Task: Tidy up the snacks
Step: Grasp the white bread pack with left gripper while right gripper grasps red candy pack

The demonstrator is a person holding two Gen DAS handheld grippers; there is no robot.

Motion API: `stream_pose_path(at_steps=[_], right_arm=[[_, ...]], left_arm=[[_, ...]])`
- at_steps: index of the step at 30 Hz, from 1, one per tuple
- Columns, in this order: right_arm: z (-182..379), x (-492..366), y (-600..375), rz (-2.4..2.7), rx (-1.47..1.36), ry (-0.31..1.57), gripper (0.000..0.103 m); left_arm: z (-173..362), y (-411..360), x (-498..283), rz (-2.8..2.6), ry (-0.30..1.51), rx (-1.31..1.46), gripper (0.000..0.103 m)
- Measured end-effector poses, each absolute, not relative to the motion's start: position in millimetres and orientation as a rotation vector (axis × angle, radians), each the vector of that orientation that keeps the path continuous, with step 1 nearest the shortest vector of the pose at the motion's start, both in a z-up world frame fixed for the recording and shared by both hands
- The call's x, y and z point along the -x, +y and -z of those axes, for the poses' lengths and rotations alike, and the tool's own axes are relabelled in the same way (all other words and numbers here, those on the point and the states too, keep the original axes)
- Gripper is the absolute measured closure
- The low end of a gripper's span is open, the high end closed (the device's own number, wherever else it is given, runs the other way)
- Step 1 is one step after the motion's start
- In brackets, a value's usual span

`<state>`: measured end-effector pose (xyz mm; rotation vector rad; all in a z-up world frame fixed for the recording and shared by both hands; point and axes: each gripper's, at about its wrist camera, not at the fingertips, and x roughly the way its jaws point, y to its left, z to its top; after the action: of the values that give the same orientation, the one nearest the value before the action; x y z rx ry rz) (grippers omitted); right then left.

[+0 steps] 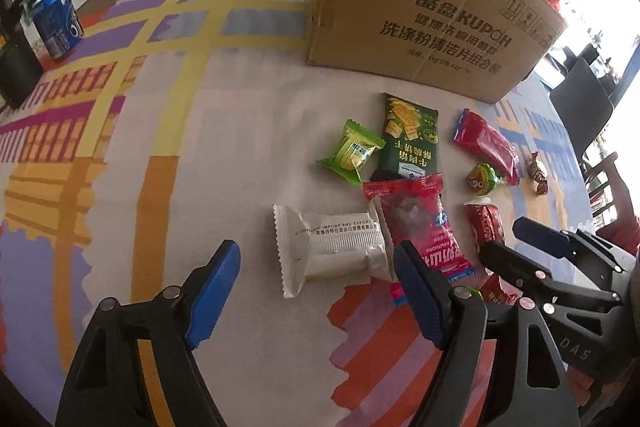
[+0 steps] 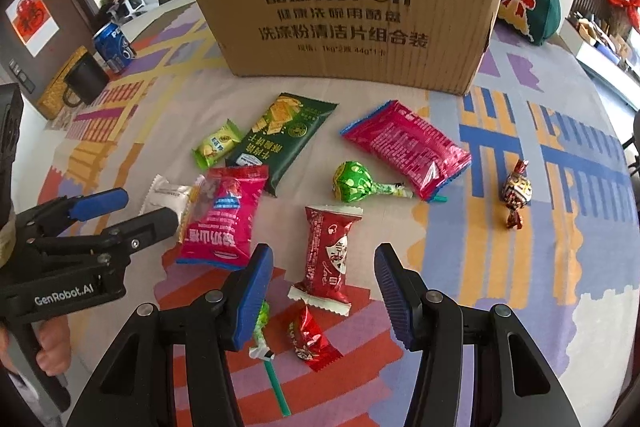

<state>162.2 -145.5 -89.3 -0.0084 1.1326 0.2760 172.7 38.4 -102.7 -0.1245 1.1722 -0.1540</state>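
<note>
The left gripper [image 1: 318,281] is wide open and holds nothing. It hovers over a white crinkly snack packet [image 1: 328,251] that lies flat on the colourful patterned tabletop [image 1: 160,147]. A pink plastic snack bag [image 1: 420,231] overlaps the white packet's end at 3 o'clock.

The right gripper [image 2: 322,285] is wide open too, and it is empty. A red shiny candy packet [image 2: 326,259] lies between its 2 blue fingers. A smaller red candy [image 2: 310,341] sits just below it, at 6 o'clock.

At 12 o'clock stands a big brown cardboard box [image 2: 344,15]. Near its base lie a dark green cracker packet [image 2: 280,139], a small light green packet [image 2: 216,145], a long pink packet [image 2: 408,151] and a green round lollipop [image 2: 354,183]. A blue soda can [image 2: 114,47] stands at 10 o'clock, well apart.
</note>
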Motion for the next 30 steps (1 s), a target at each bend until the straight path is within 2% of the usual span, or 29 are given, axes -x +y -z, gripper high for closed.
stream_pose_path(at_steps=[9,12,13,14,21,30], right_arm=[[97.5,-168.9,-142.9,-0.277,-0.006,1.149,0.049],[98.6,-171.5,-143.6,-0.281,-0.016,1.152,0.050],[99.1,-172.5,-143.6,-0.281,-0.019,1.152,0.050],[99.6,-173.7,-143.7,-0.281,-0.021,1.153,0.051],[106.1,-176.3,-143.5,-0.289,-0.025,1.170,0.077],[97.9,-169.9,-149.6,-0.281,-0.027,1.124,0.079]], left_arm=[[111.4,35.2,-179.2,0.173,1.192,0.181,0.037],[111.0,33.6,-180.1,0.176,1.192,0.188,0.050],[110.8,33.7,-180.4,0.179,1.193,0.195,0.059],[111.0,33.9,-180.6,0.183,1.196,0.204,0.063],[103.8,33.2,-174.1,0.170,1.177,0.198,0.068],[85.1,27.0,-162.9,0.153,1.114,0.139,0.068]])
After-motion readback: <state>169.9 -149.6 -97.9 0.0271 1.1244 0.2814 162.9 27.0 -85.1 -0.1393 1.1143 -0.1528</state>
